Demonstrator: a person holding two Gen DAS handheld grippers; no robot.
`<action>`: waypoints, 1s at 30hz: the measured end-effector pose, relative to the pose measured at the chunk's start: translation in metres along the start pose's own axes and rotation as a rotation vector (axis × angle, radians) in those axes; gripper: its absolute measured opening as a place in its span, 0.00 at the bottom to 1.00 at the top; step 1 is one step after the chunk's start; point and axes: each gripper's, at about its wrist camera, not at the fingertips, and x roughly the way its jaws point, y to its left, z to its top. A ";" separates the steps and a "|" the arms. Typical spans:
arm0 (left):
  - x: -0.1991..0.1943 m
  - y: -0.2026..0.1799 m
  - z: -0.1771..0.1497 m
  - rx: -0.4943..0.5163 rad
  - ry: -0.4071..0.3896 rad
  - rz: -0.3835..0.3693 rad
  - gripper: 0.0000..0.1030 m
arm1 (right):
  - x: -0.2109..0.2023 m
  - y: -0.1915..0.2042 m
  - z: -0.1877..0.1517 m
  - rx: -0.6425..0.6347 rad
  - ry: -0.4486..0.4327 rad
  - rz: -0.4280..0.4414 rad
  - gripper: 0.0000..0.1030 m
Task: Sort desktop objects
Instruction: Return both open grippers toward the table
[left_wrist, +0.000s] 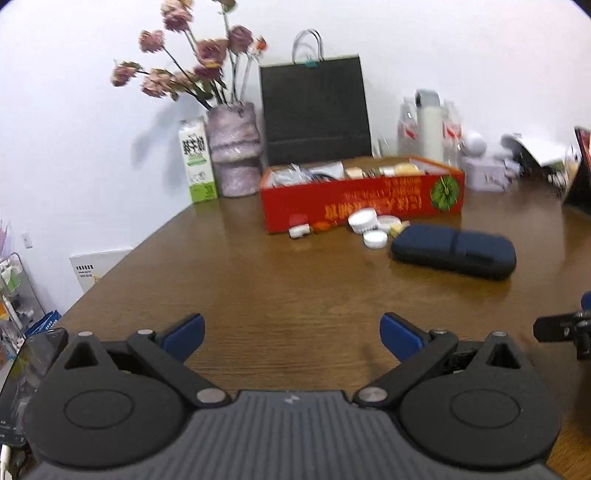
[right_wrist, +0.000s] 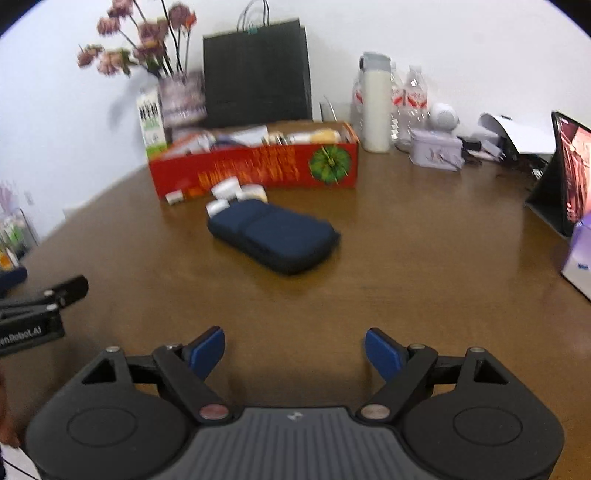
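A red cardboard box (left_wrist: 362, 203) (right_wrist: 258, 170) holding several small items stands mid-table. In front of it lie white round jars (left_wrist: 364, 220) (right_wrist: 226, 189), a small white block (left_wrist: 298, 231) (right_wrist: 174, 197) and a dark blue zip case (left_wrist: 453, 250) (right_wrist: 273, 236). My left gripper (left_wrist: 291, 334) is open and empty over bare wood, well short of the items. My right gripper (right_wrist: 294, 350) is open and empty, also over bare wood near the front. The right gripper shows at the edge of the left wrist view (left_wrist: 565, 328), the left gripper at the edge of the right wrist view (right_wrist: 40, 310).
At the back stand a vase of dried roses (left_wrist: 232, 147) (right_wrist: 181, 96), a milk carton (left_wrist: 197, 162) (right_wrist: 151, 122), a black paper bag (left_wrist: 316, 110) (right_wrist: 256, 72), bottles (right_wrist: 376, 107) and a lilac tin (right_wrist: 436, 149). A tablet (right_wrist: 569, 170) stands at right. The table's left edge drops off (left_wrist: 110, 273).
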 end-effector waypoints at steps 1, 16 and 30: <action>0.002 0.001 0.000 -0.003 0.006 -0.010 1.00 | 0.002 0.000 -0.001 0.004 0.003 0.006 0.81; 0.018 0.005 -0.004 -0.032 0.118 -0.077 1.00 | 0.014 0.004 0.002 -0.001 -0.010 -0.004 0.85; 0.104 0.029 0.063 0.009 0.046 -0.266 1.00 | 0.075 0.026 0.076 -0.268 -0.005 0.011 0.86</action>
